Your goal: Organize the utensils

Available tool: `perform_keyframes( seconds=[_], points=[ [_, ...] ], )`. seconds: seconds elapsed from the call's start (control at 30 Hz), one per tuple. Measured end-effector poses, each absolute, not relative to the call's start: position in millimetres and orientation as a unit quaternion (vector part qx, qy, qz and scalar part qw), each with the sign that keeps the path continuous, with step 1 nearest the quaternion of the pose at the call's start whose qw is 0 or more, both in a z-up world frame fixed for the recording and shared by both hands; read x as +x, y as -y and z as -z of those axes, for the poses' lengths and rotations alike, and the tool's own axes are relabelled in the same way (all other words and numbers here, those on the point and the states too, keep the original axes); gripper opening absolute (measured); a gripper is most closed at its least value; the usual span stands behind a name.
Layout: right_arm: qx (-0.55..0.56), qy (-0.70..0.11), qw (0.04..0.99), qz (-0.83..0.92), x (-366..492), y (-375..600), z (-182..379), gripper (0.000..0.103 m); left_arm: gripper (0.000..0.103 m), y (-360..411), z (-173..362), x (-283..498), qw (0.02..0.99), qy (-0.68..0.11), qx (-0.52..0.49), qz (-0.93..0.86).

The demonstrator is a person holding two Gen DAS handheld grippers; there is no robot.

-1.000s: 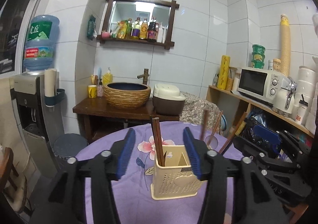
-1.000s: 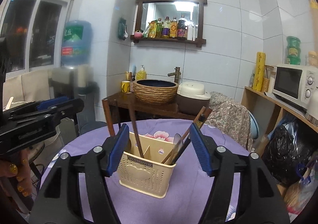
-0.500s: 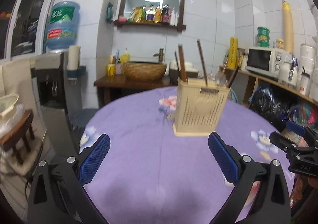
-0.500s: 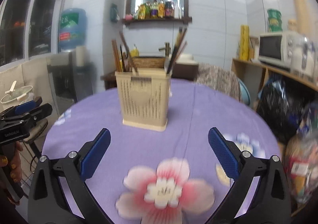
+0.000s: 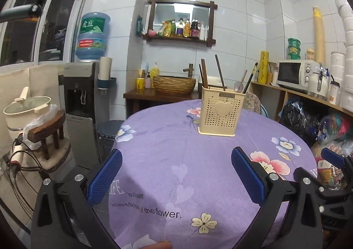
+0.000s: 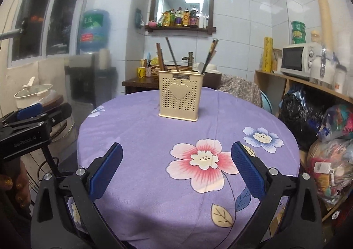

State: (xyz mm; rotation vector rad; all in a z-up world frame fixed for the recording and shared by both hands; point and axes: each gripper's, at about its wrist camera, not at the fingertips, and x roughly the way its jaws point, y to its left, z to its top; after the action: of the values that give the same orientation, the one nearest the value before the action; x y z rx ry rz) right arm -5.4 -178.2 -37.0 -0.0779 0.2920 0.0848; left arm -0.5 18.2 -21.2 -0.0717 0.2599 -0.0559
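A cream perforated utensil holder (image 5: 221, 112) with a heart on its front stands upright on the far part of the round purple flowered tablecloth (image 5: 198, 160). It also shows in the right wrist view (image 6: 179, 99). Dark chopsticks (image 5: 219, 72) and a spoon (image 5: 239, 85) stick up out of it. The chopsticks also show in the right wrist view (image 6: 172, 54). My left gripper (image 5: 176, 176) is open and empty, low over the table's near edge. My right gripper (image 6: 176, 169) is open and empty, well short of the holder.
A water dispenser (image 5: 81, 105) and a stool with a pot (image 5: 26, 107) stand left of the table. A shelf with a microwave (image 5: 295, 74) and bags (image 6: 326, 138) is on the right. A wooden sink stand (image 5: 163, 94) is behind.
Both grippers have pulled back from close over the holder to the near side of the table. Their jaws have opened wider.
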Motion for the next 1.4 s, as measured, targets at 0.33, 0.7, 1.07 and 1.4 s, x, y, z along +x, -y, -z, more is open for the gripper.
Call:
perform_keyframes(
  seconds=[0.33, 0.7, 1.07, 1.4],
  points=[
    [-0.026, -0.128, 0.990, -0.048, -16, 176, 30, 0.097, 0.098, -17, 18, -9, 0.993, -0.111, -0.033, 0.036],
    [-0.027, -0.119, 0.991, -0.049, -20, 177, 26, 0.097, 0.098, -16, 19, -13, 0.993, -0.107, -0.032, 0.036],
    [-0.029, -0.117, 0.992, -0.048, -20, 176, 25, 0.097, 0.098, -17, 18, -15, 0.993, -0.106, -0.032, 0.032],
    [-0.030, -0.116, 0.992, -0.048, -21, 175, 25, 0.097, 0.098, -18, 18, -16, 0.993, -0.108, -0.032, 0.031]
  ],
)
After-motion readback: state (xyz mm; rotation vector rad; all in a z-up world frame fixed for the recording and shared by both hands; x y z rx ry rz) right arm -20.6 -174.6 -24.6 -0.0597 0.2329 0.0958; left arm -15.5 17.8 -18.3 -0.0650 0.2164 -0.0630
